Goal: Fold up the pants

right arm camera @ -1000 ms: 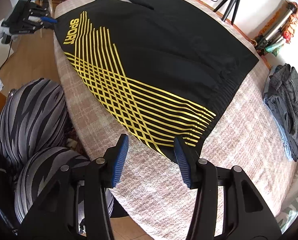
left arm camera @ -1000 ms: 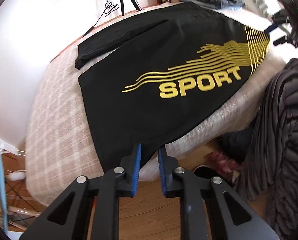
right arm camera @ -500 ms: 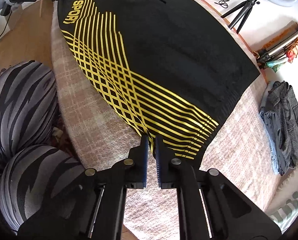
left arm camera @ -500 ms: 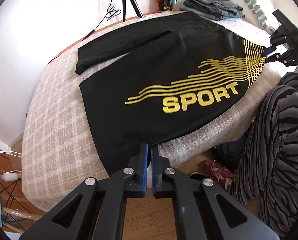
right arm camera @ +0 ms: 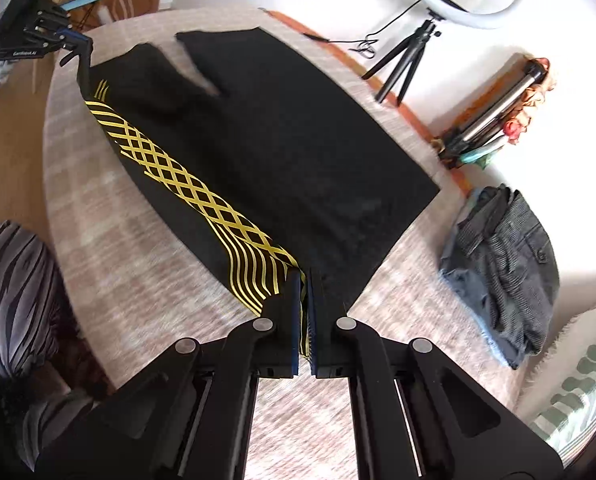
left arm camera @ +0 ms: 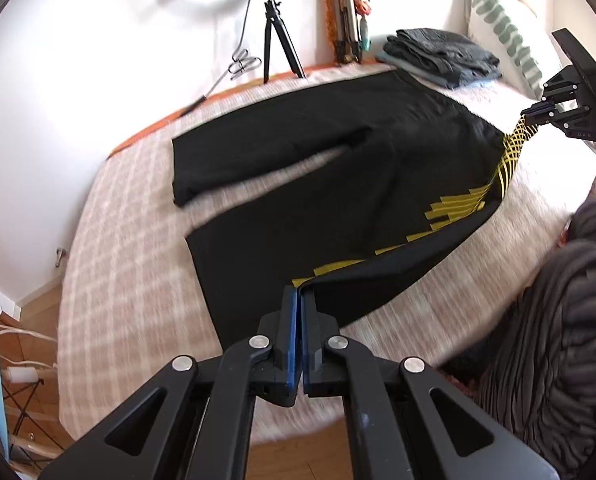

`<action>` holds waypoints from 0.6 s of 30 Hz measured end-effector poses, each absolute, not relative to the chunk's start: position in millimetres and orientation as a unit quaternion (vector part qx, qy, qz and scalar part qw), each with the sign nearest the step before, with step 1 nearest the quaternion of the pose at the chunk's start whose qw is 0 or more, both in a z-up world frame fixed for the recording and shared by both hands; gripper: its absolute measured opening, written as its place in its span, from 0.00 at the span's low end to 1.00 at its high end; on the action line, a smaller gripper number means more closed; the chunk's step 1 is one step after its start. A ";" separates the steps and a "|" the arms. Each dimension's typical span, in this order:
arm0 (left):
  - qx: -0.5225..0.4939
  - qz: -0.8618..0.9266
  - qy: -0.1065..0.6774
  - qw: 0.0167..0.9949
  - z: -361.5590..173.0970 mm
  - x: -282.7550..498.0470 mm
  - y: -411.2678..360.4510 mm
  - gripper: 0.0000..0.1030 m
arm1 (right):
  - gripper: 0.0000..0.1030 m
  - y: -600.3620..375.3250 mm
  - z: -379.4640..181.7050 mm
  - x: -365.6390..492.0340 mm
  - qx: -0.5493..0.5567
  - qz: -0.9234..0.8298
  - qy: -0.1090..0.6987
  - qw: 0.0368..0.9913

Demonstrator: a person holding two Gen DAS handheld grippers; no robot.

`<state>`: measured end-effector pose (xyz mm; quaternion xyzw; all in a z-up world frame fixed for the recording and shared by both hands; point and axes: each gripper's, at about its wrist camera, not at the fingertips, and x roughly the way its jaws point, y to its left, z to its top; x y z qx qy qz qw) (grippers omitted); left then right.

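Note:
Black pants (left arm camera: 338,168) with yellow stripe print lie on a bed with a pink checked cover (left arm camera: 130,264). My left gripper (left arm camera: 299,294) is shut on the hem of the near leg and holds it lifted. My right gripper (right arm camera: 306,280) is shut on the waistband corner, also lifted. The near leg is folded partway over towards the far leg, so the yellow print (right arm camera: 186,184) shows as a narrow band. In the left wrist view the right gripper (left arm camera: 532,114) shows at the waist end. In the right wrist view the left gripper (right arm camera: 72,46) shows at the hem end.
A stack of folded grey trousers (right arm camera: 502,256) lies on the bed beyond the waistband. A ring light on a tripod (left arm camera: 274,36) and a folded tripod (left arm camera: 348,20) stand by the wall. A striped pillow (left arm camera: 502,28) is at the head. The person's striped legs (left arm camera: 558,340) are beside the bed.
Both grippers have shut on the pants, left on the hem, right on the waistband. They lifted the near edge and carried it over towards the far leg, hiding the SPORT print.

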<state>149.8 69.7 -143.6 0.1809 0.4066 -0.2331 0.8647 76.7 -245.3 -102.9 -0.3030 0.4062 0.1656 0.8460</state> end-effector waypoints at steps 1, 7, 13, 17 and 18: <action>0.179 -0.232 0.404 0.867 -141.4 154.8 68.7 0.00 | 0.03 -245.5 -98.5 79.7 -0.303 0.161 0.402 0.849; 0.174 -0.226 0.374 0.882 -117.9 191.7 69.2 0.00 | 0.03 -248.9 -72.4 117.5 -0.305 0.135 0.379 0.863; 0.181 -0.212 0.356 0.892 -106.2 250.3 65.4 0.00 | 0.03 -253.3 -58.0 172.7 -0.300 0.111 0.373 0.871; 0.186 -0.210 0.353 0.892 -107.1 290.6 59.9 0.00 | 0.03 -260.6 -57.3 217.0 -0.285 0.099 0.380 0.874; 0.189 -0.208 0.353 0.892 -109.2 299.5 56.7 0.00 | 0.03 -263.0 -58.5 227.7 -0.284 0.095 0.381 0.875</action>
